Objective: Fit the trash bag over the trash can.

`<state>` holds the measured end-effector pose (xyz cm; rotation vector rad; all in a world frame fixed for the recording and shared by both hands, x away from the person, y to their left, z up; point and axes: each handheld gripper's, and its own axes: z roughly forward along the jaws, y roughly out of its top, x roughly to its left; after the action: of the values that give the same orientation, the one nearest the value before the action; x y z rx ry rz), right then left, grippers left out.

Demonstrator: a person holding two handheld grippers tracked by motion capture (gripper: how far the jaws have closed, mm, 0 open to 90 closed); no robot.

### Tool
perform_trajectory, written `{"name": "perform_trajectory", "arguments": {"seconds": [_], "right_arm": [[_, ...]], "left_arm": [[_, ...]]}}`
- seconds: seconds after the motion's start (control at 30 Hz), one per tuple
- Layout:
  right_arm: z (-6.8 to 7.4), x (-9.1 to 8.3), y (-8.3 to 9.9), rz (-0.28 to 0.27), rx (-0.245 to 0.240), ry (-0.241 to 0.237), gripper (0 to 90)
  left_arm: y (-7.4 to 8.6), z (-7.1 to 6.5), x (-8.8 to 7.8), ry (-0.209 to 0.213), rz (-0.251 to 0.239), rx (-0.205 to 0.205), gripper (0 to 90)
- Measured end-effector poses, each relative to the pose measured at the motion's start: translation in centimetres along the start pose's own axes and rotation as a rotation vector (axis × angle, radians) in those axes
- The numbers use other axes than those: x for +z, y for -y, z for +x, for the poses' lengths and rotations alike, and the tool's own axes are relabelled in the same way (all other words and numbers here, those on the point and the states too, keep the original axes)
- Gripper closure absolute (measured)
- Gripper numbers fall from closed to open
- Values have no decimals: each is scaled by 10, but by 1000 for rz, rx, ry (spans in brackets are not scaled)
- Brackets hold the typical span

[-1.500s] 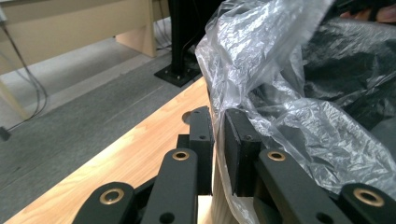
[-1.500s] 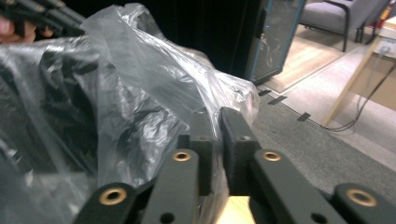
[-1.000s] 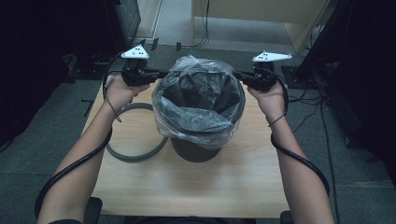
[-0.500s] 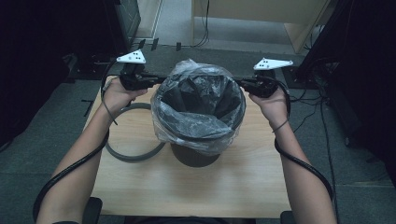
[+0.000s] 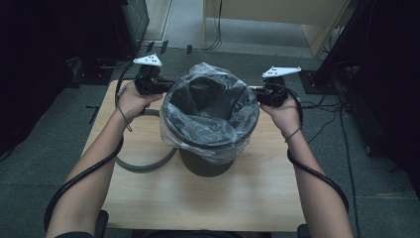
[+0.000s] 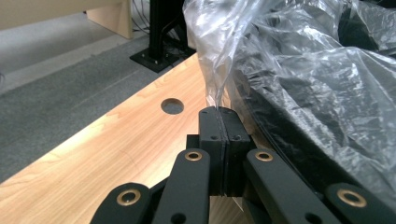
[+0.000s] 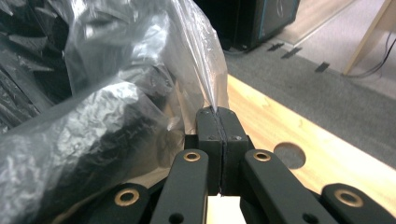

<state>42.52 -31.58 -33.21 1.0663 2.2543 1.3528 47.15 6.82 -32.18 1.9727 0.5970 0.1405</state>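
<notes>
Here we are above the pale wooden bench (image 5: 148, 198), and dead centre on it stands the dark round plastic bin (image 5: 205, 163), lined with a clear crinkled plastic bag (image 5: 210, 106) whose edge drapes over the bin's rim all the way round.

The left hand-held gripper (image 5: 166, 87) sits at the bin's 9 o'clock, right up against the rim, white three-cornered plate on top. In the left gripper view its black jaws are pressed flat together on a pinch of the clear bag (image 6: 217, 91), the film rising straight up out of the seam between the pads. Nothing else is in that grip, just plastic film.

Over at 3 o'clock, the right hand-held gripper (image 5: 257, 94) mirrors it. The right gripper view shows the same picture: jaws clamped tight, a fold of the bag (image 7: 212, 88) caught between them and stretching upward, the bag bulging off to the side.

So both grippers hold the bag's edge on opposite sides of the bin.

A grey ring-shaped hoop (image 5: 143, 166) lies flat on the bench at about 8 o'clock from the bin, partly tucked behind it. Black cables trail from each gripper along the person's forearms toward 6 o'clock. A round hole (image 6: 172, 106) in the bench top shows just beyond the left gripper's jaws.
</notes>
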Motion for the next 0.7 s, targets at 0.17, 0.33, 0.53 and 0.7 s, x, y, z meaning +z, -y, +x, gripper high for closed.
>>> {"name": "perform_trajectory", "arguments": {"seconds": [0.17,0.33,0.53,0.7], "right_arm": [[1,9,12,113,-51,38,900],[-7,-2,14,5,-24,30,731],[-13,-26,5,-91,-17,52,562],[-19,-54,-4,-182,18,46,518]], "left_arm": [[8,7,2,-26,49,-33,895],[3,8,-9,-19,-20,-26,776],[-7,12,-26,-33,-53,4,600],[-13,15,-42,-52,-62,13,518]]}}
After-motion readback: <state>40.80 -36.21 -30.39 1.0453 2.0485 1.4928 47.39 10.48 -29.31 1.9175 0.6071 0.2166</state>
